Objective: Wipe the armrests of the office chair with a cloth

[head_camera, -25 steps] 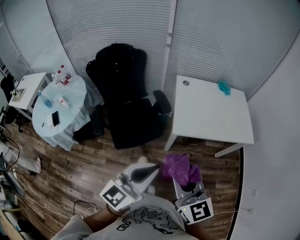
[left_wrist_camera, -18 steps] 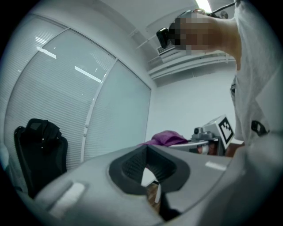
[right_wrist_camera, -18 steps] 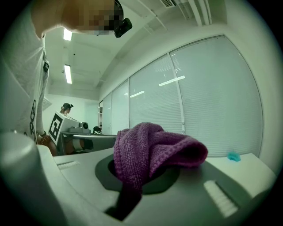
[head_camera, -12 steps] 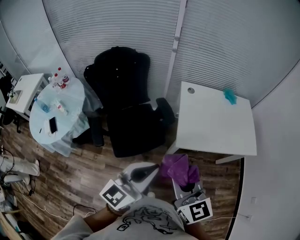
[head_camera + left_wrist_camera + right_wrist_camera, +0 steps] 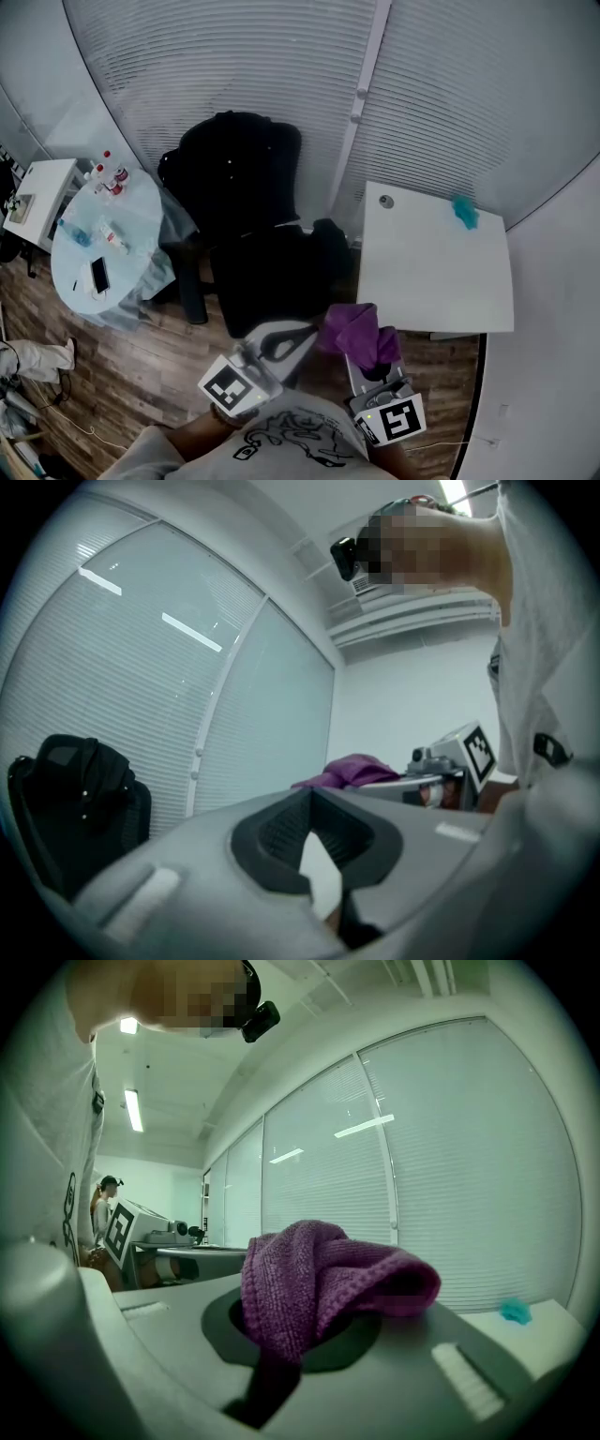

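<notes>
The black office chair stands against the blinds, its seat facing me. One armrest shows at its left and the other at its right. My right gripper is low in the head view, shut on a bunched purple cloth that hangs over its jaws. My left gripper is beside it, jaws together and holding nothing, tips toward the seat's front edge. Both grippers are short of the chair and touch nothing. The chair's back shows at the left of the left gripper view.
A white table stands right of the chair with a small teal thing at its far corner. At the left are a round table under a pale blue cover, carrying bottles and a phone, and a white cabinet. The floor is wood.
The chair and both tables have slid lower and nearer in the head view as I close in. Both grippers keep their places in the frame, the cloth still held.
</notes>
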